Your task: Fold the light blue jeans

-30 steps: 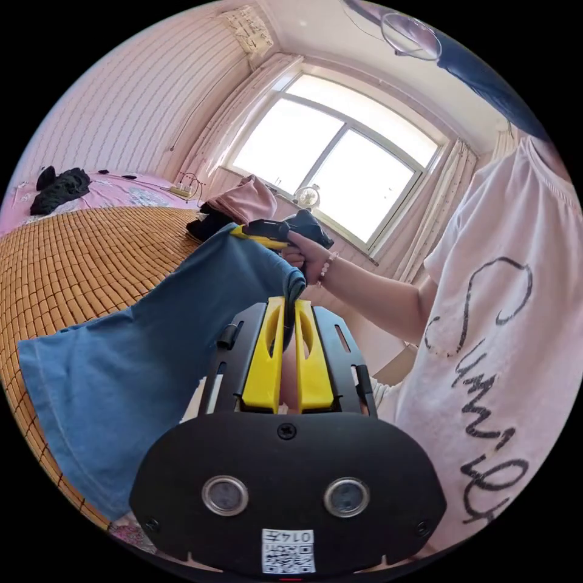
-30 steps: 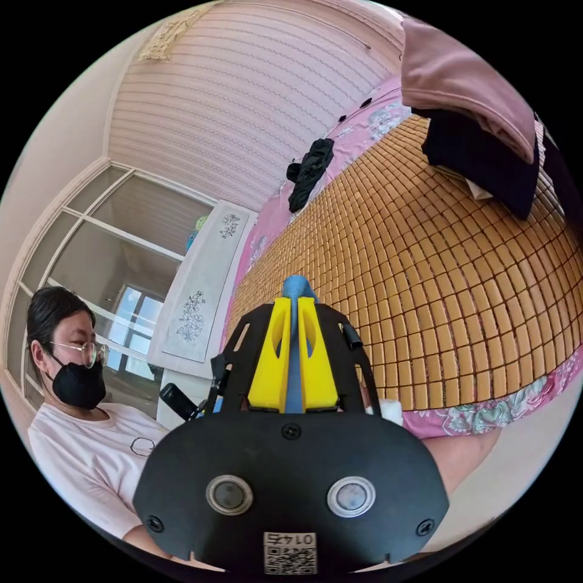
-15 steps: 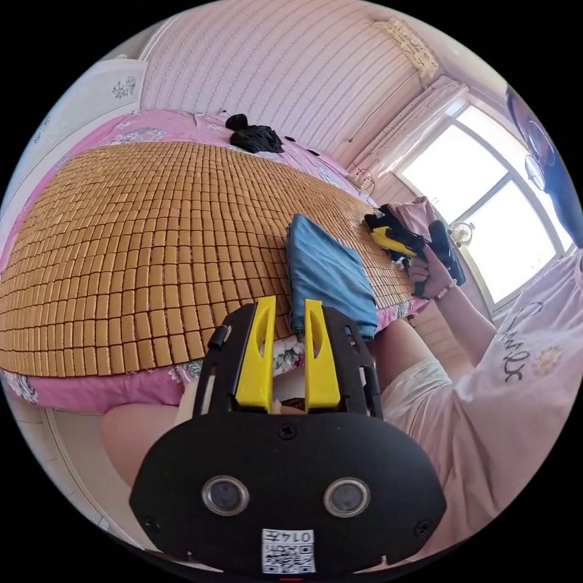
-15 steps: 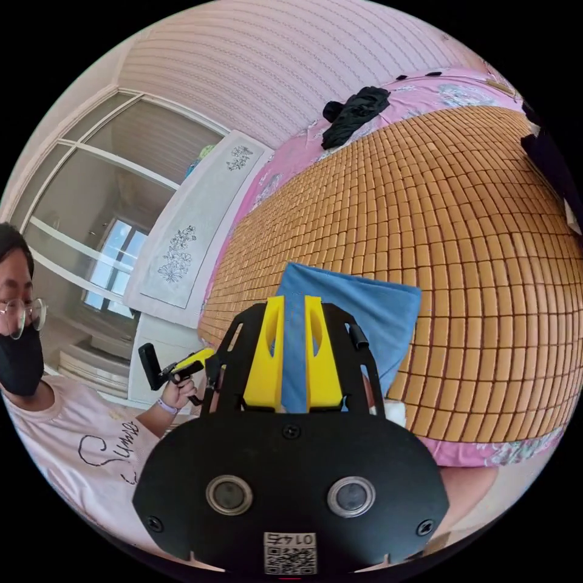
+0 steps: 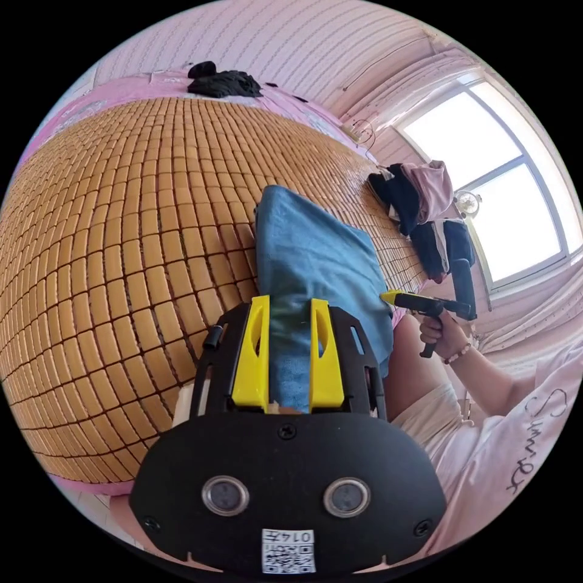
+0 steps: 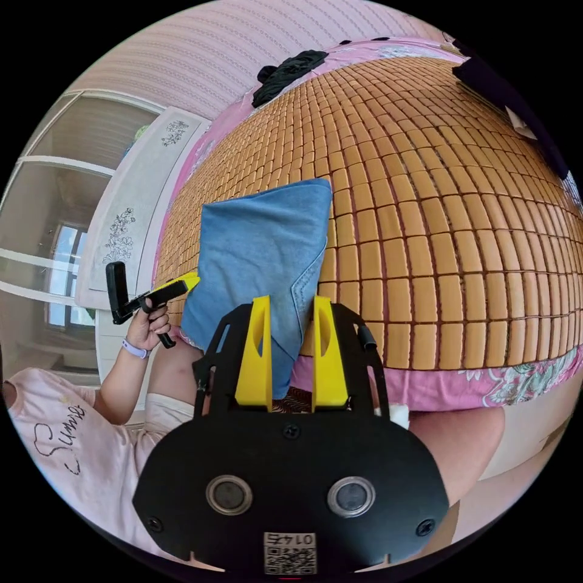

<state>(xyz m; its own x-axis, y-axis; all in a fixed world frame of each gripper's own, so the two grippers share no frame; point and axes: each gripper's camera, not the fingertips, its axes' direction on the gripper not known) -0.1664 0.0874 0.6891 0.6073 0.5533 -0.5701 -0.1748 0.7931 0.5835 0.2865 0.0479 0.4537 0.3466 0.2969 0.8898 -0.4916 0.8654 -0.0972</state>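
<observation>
Light blue jeans [image 5: 316,261] folded into a compact oblong on the bamboo mat [image 5: 121,231] of the bed, close to its near edge, one corner hanging slightly over the pink flowered sheet [image 6: 516,379]. Long axis running straight away from the left claw [image 5: 290,355], near end lying between and beneath its yellow jaws, far end pointing up the mat toward a black garment [image 5: 221,82] by the striped wall. Left claw released, jaws spread apart above the denim, nothing pinched. Right claw [image 6: 293,358] likewise released, jaws parted, a seamed corner of the jeans [image 6: 261,255] showing in the gap, not pressed by either jaw. Seen from the right claw, left claw held in a hand [image 6: 149,325] just off the jeans' left edge. Beyond the right claw [image 5: 395,297], a heap of dark and pink clothes [image 5: 425,212] below the window [image 5: 498,182].
</observation>
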